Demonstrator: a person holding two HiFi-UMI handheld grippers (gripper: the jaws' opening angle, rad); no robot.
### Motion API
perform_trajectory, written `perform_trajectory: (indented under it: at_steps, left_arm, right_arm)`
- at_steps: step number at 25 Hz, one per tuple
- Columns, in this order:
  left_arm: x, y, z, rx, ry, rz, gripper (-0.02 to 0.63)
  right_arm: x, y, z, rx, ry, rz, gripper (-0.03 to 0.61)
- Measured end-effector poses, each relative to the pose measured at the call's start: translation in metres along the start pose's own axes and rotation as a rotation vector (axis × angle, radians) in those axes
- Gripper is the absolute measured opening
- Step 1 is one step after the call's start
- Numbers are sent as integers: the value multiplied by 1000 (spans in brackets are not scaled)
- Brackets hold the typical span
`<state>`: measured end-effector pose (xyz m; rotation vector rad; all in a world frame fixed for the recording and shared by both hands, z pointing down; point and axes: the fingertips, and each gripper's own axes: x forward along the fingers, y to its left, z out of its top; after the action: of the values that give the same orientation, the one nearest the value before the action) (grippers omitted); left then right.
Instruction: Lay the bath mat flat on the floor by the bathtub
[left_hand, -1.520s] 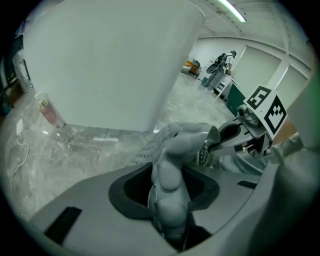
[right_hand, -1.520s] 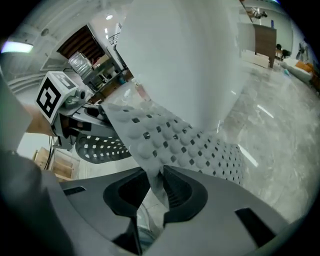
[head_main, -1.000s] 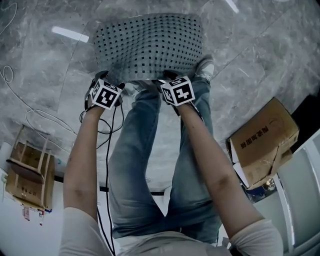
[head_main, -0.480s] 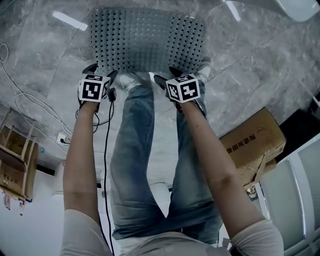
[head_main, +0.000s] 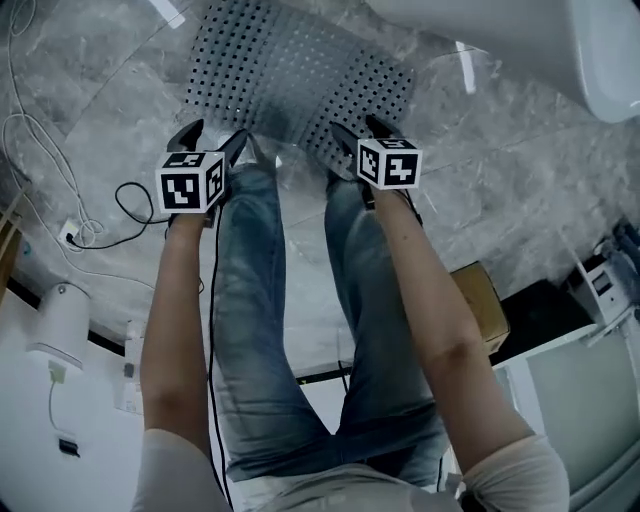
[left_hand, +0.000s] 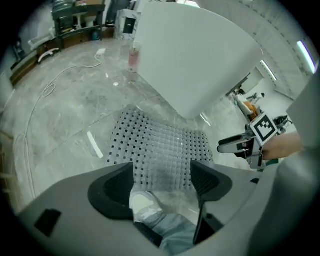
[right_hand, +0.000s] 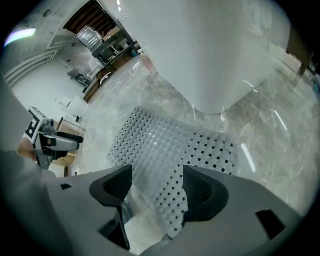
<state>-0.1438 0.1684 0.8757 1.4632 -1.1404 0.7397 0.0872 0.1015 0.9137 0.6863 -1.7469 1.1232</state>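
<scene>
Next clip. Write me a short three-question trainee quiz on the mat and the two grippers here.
1. True or false: the left gripper is clamped on the bath mat.
2. The mat is: A) spread on the floor B) rolled up C) hanging from a jaw.
3. Fill in: the jaws of the right gripper stand ____.
Key: 1 false. 2 A. 3 open; they have just been opening, pads pressing nothing.

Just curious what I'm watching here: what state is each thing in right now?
Grey rectangular perforated bath mat: spread on the marble floor beside the white bathtub.
Left tool: open, holding nothing.
Right tool: jaws have just been opening; mat's corner between them, not pinched.
</scene>
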Motion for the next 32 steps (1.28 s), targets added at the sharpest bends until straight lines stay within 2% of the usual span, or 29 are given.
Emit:
perform_trajectory:
  at_steps: [3,7,12,15,17,21,27,28,30,32]
  left_arm:
    - [-14,-17,-9,-78,-38,3,370]
    - [-5,-46,-19,-189,-91,24,370]
    - [-3,-82,-36,-224,-77,12,370]
    - [13,-92,-36,-270,-106,4,370]
    - [20,-103,-33,-259,-122,-20,370]
    - [26,-108,-12,-217,-145,-51,370]
    - [38,-89,26,-288,-243,-64,368]
    - [37,-89,26,-294,-246,-73,368]
    - [36,-91,25,-290,-235,-86,368]
    - [36,-92,28,-296,-229,-90,368]
  right_arm:
    - [-10,-28,4,21,5,-62,339]
    - [-9,-95,7,38,10,-147,339]
    - [-21,-145,-5,69,42,-233,339]
    - [-4,-180,-15,120,42,-249,339]
    - [-1,-197,-21,164,32,-261,339]
    - [5,-216,-32,239,20,-272,339]
    - [32,-221,-64,481,-63,-233,325]
    - [35,-219,-65,506,-76,-220,313]
    - [36,-214,-63,525,-79,-192,234]
    - [30,-209,-52,472,-64,-184,179]
